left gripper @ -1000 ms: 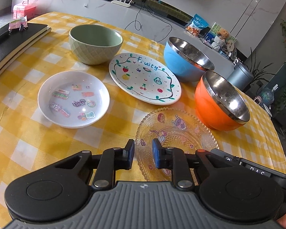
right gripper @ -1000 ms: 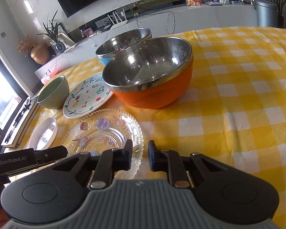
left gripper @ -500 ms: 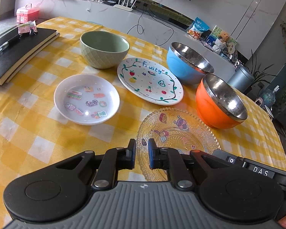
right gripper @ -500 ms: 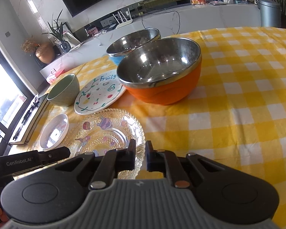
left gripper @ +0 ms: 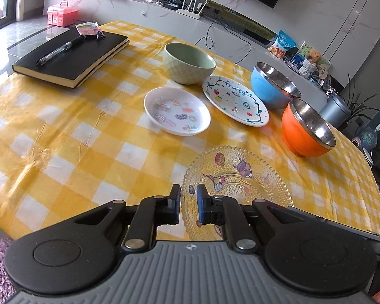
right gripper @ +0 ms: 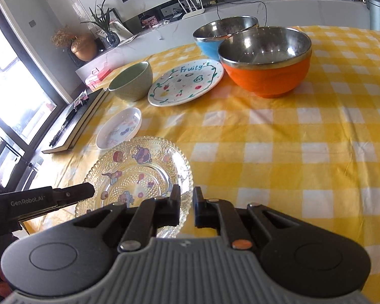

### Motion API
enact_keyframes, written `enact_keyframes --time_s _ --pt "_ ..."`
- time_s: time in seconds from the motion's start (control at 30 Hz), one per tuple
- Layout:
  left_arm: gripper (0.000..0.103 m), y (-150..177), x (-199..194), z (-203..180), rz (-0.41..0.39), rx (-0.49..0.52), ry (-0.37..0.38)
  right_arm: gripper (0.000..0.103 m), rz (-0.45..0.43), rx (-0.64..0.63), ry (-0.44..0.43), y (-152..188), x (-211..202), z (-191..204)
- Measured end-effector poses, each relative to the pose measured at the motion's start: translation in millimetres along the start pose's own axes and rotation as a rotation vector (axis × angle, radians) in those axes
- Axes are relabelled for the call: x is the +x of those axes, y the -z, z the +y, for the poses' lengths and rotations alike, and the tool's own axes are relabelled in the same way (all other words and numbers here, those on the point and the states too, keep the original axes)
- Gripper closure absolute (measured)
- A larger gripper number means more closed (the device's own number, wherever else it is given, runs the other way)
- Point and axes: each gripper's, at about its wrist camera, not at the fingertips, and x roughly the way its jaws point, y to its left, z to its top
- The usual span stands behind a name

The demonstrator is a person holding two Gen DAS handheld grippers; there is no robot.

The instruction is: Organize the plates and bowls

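Note:
A clear glass plate (left gripper: pixel 236 177) with cartoon prints lies on the yellow checked cloth just ahead of both grippers; it also shows in the right wrist view (right gripper: pixel 139 174). My left gripper (left gripper: pixel 188 206) hovers over its near left rim, jaws nearly closed with a narrow gap, holding nothing. My right gripper (right gripper: pixel 187 209) hovers over its near right rim, the same. Beyond lie a small white sticker dish (left gripper: pixel 177 114), a "Fruity" plate (left gripper: pixel 235 100), a green bowl (left gripper: pixel 190 63), a blue steel bowl (left gripper: pixel 273 86) and an orange steel bowl (left gripper: pixel 306 129).
A black notebook (left gripper: pixel 71 58) with a pen (left gripper: pixel 60 49) lies at the table's far left. A pink box (left gripper: pixel 62 16) sits on the counter behind. The table edge runs close below both grippers. The left gripper's body (right gripper: pixel 38 202) shows at the left of the right wrist view.
Both grippers have pulled back and risen, so the dishes look farther away. Their jaws narrowed slightly half a second ago and have opened a little since. No dish has moved.

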Motion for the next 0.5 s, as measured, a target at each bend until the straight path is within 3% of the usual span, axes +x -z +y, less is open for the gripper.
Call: enact_keyframes --time_s 0.5 --pt "0.089 13.5 7.1 8.7 0.020 -0.005 -0.019 0.096 0.022 -0.033 0.033 8.6 10.0 6.0"
